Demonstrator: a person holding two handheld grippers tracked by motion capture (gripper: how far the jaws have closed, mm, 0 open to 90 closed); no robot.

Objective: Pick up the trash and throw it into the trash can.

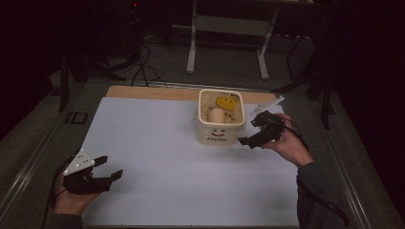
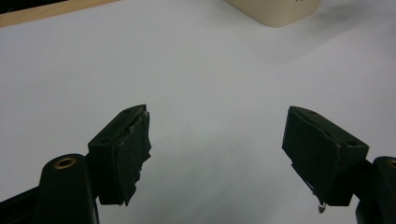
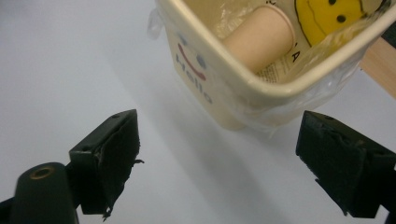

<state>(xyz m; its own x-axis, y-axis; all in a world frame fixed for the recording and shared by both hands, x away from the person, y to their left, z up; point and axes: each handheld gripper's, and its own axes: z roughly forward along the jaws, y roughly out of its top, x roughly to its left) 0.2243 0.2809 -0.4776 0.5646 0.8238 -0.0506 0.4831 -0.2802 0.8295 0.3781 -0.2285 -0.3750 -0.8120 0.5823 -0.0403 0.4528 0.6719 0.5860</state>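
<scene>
A cream bin (image 1: 220,134) with a smiley and the word "Hello" on its front stands at the back of the white sheet (image 1: 181,167). It is lined with a clear plastic bag, and inside lie a cardboard tube (image 3: 259,37) and a yellow smiley piece (image 3: 334,14). My right gripper (image 1: 252,130) is open just to the right of the bin, its jaws apart with nothing between them. Far off at the front left, my left gripper (image 1: 109,167) is open over the bare sheet. The bin's corner (image 2: 275,10) shows at the top of the left gripper view.
A wooden board edge (image 1: 153,91) runs behind the sheet. A metal table frame (image 1: 227,43) and cables (image 1: 143,67) stand on the dark floor beyond. The sheet between the two grippers is bare.
</scene>
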